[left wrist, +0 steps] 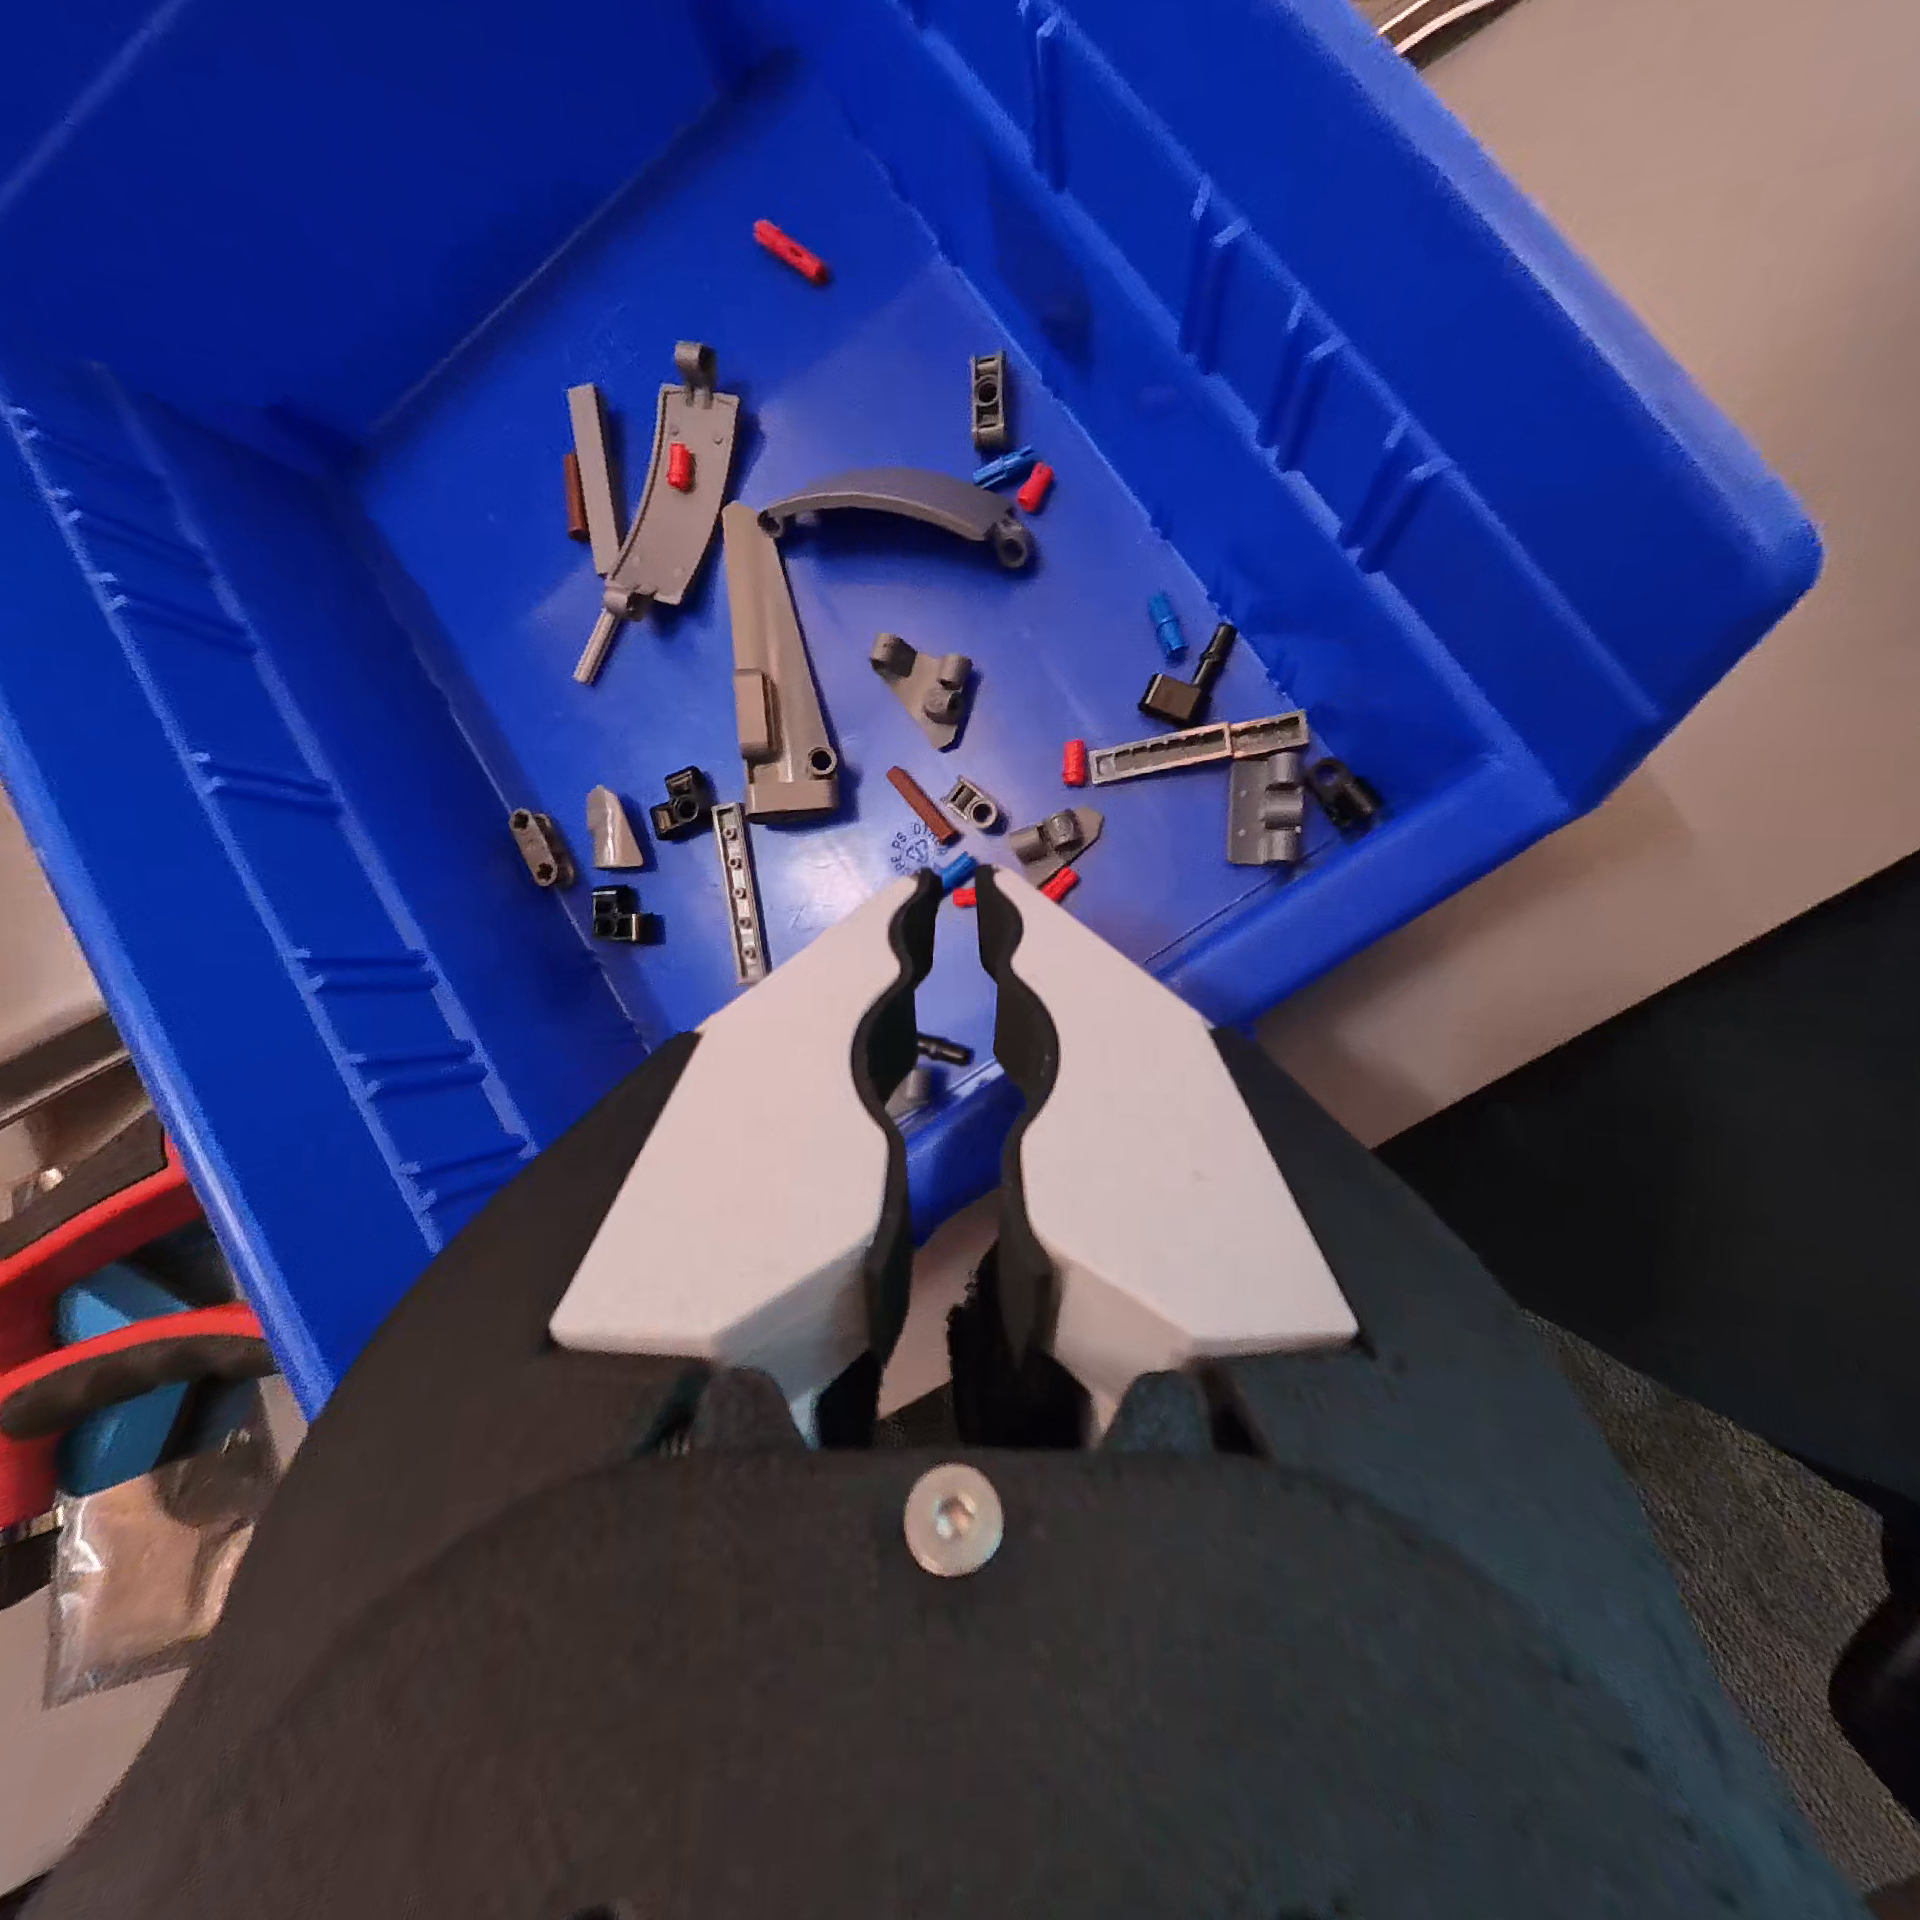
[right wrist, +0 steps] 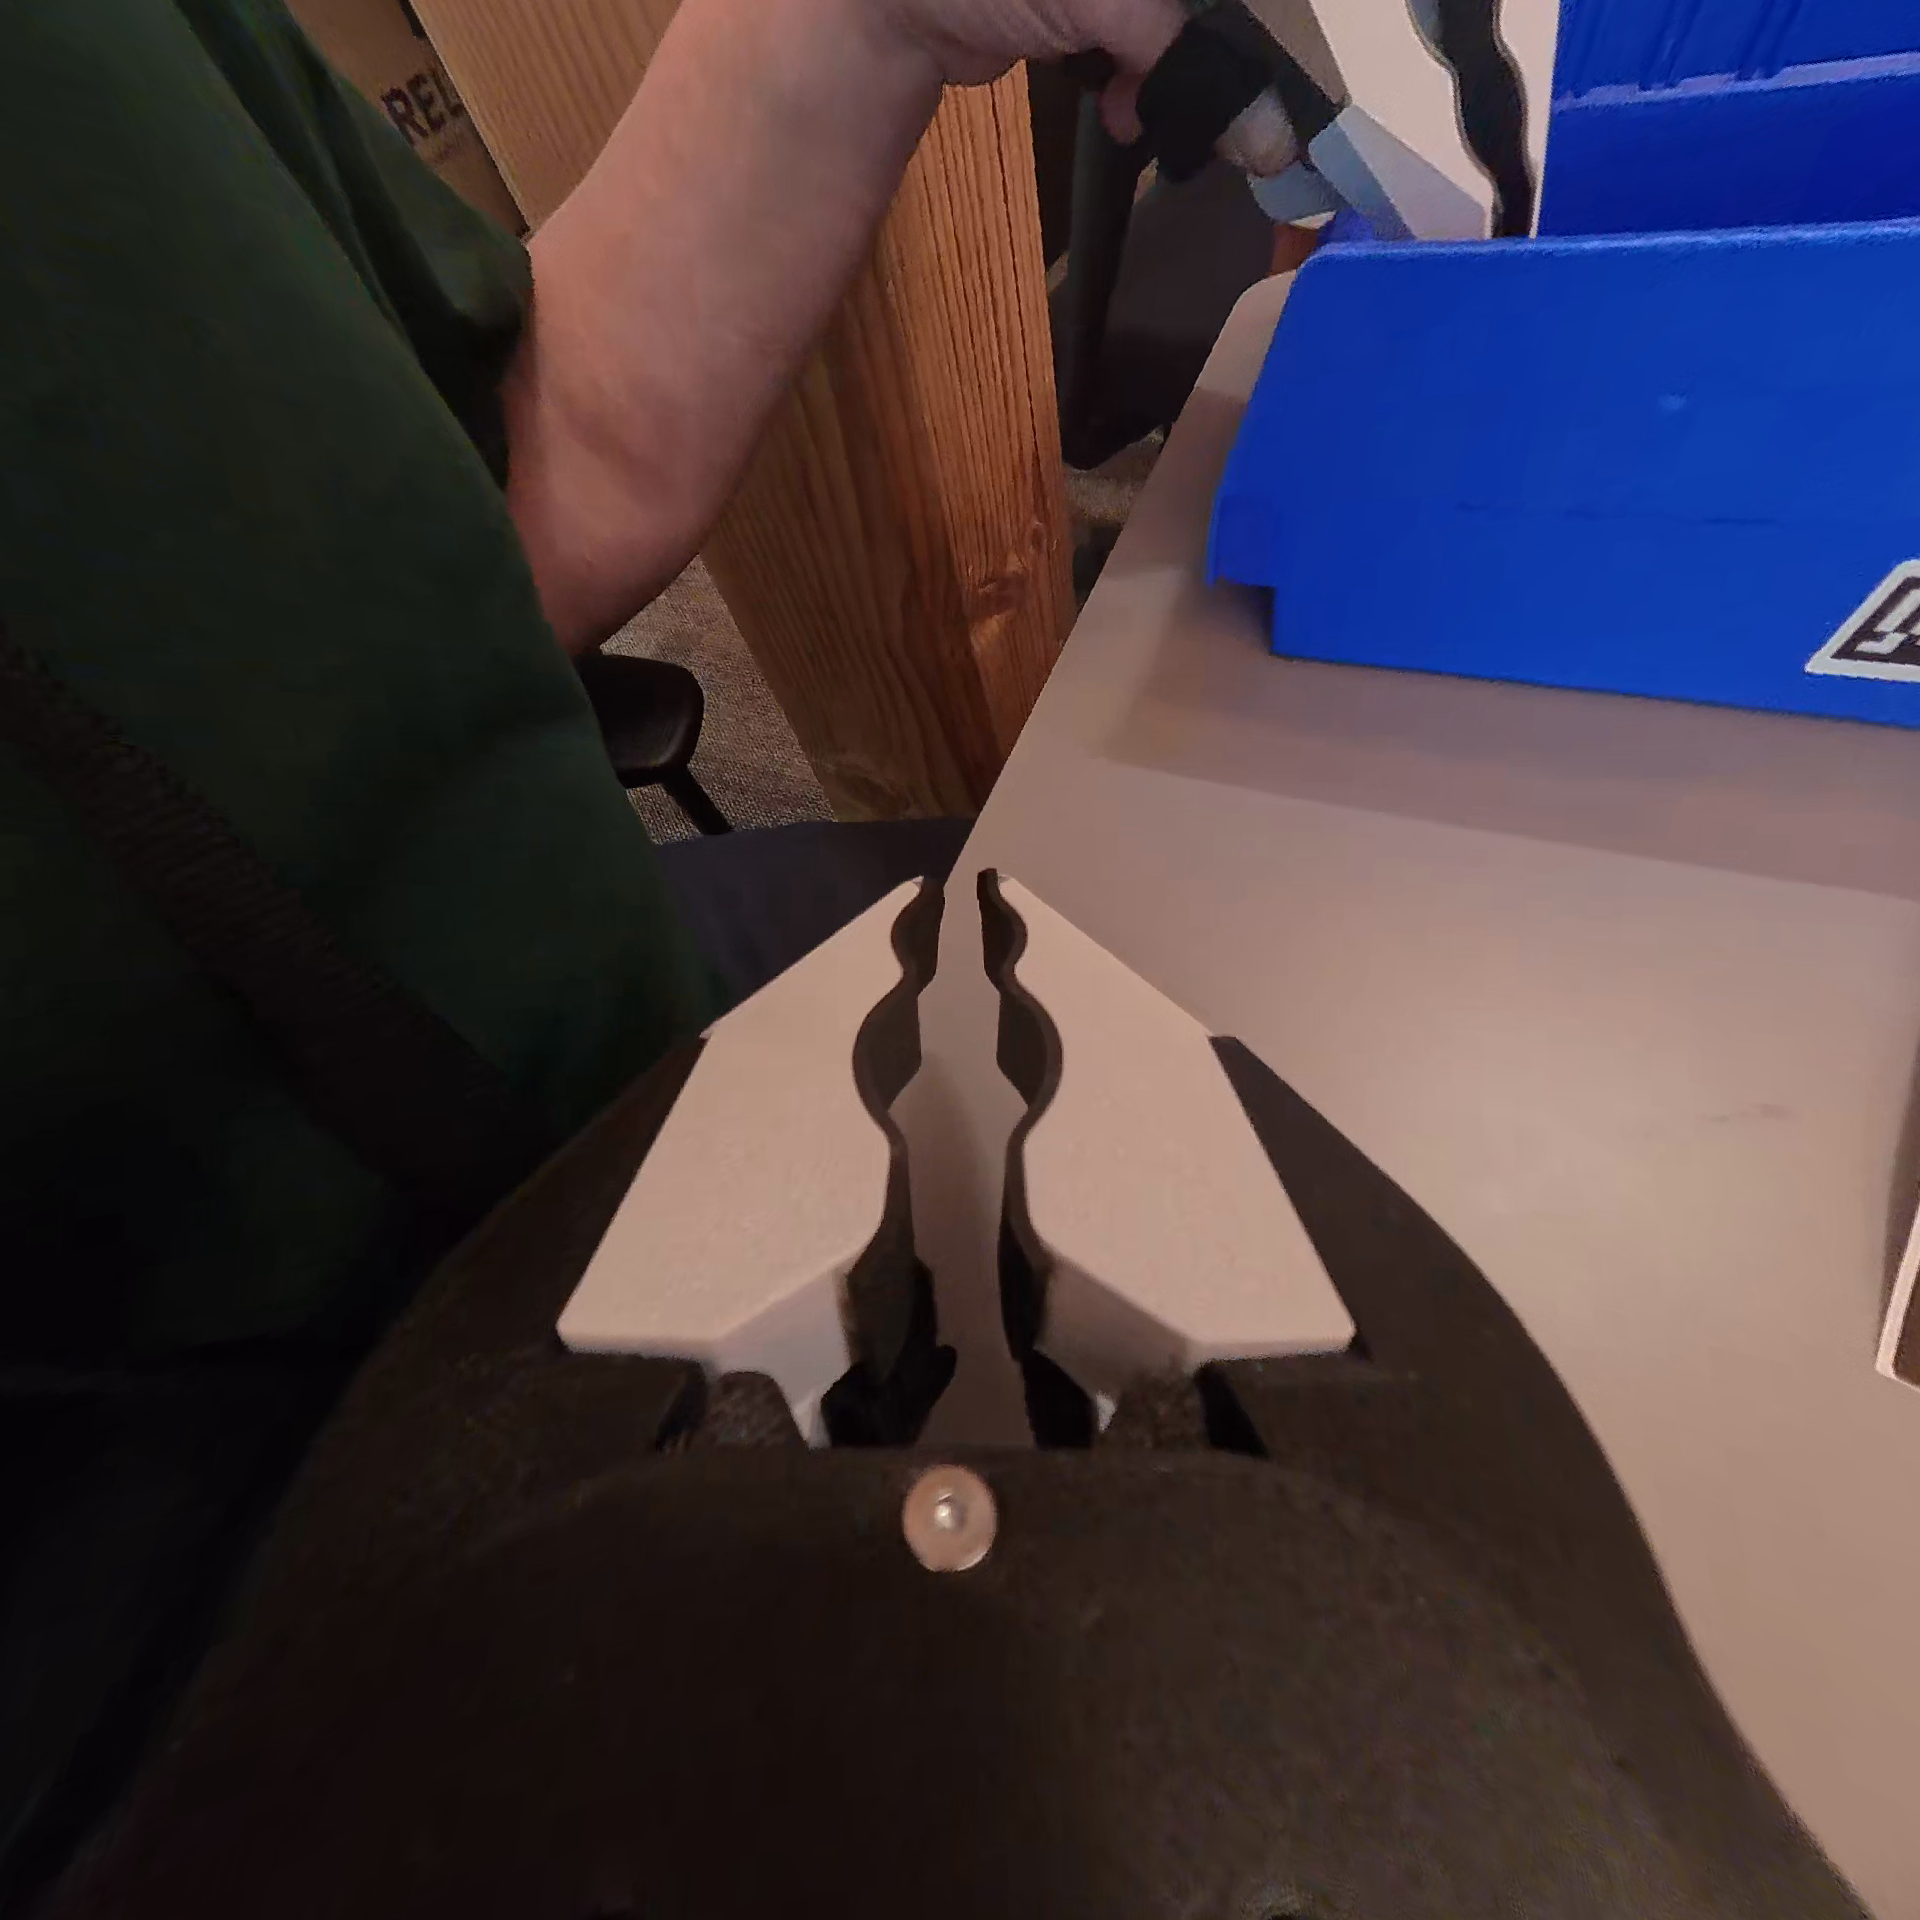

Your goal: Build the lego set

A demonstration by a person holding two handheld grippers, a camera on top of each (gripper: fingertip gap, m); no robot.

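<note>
Right wrist view, grey table (right wrist: 1403, 1039), blue bin (right wrist: 1558, 499), wooden post (right wrist: 935, 520)

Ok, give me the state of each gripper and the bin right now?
Left gripper: open a little, empty, poised over the bin.
Right gripper: open a little, empty, at the table edge.
Blue bin: open-topped, loose lego pieces scattered on its floor.

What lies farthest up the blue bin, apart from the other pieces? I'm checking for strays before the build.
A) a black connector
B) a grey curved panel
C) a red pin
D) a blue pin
C: the red pin lies alone near the bin's far end, well beyond the grey, black and blue pieces.
</note>
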